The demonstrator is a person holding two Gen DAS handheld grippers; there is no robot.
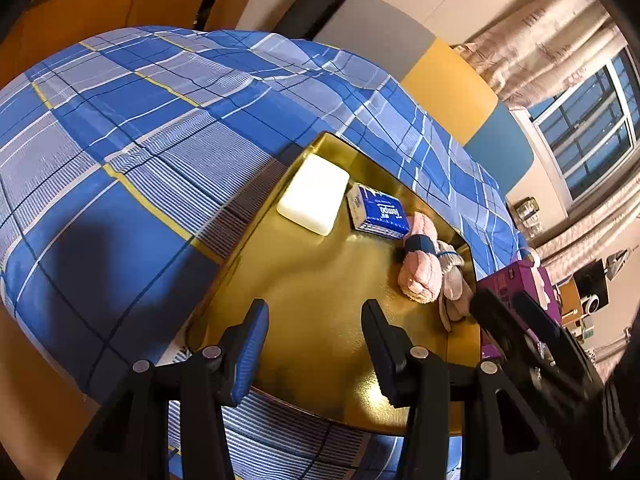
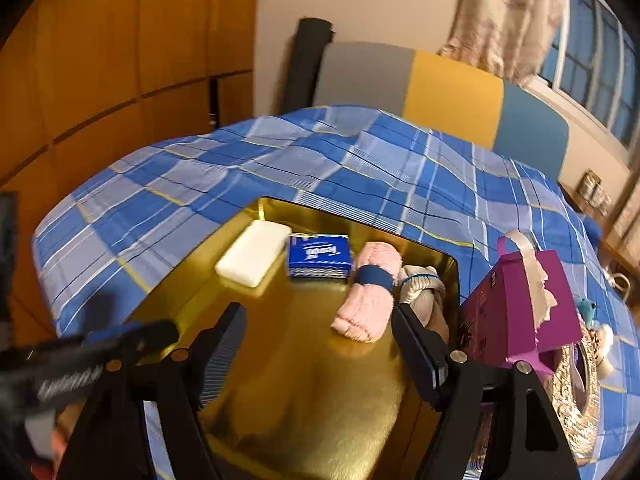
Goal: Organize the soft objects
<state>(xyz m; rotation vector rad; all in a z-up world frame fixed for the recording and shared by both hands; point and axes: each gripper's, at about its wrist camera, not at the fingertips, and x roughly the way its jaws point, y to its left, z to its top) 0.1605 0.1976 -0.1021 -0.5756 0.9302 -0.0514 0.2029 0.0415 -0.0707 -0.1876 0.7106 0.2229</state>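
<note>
The bed with its blue plaid cover carries 1 gold tray and a purple box.

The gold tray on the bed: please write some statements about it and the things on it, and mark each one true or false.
1. The shiny gold tray lies on a blue checked bedcover. True.
2. The white rectangular pad lies at the right end of the row. False: it is at the left end, beside the blue tissue packet.
3. The rolled pink fluffy towel has a dark blue band around it. True.
4. The right gripper holds the pink towel. False: it is open and empty.
5. The purple cardboard box stands inside the tray. False: it stands beside it, on the right.
</note>
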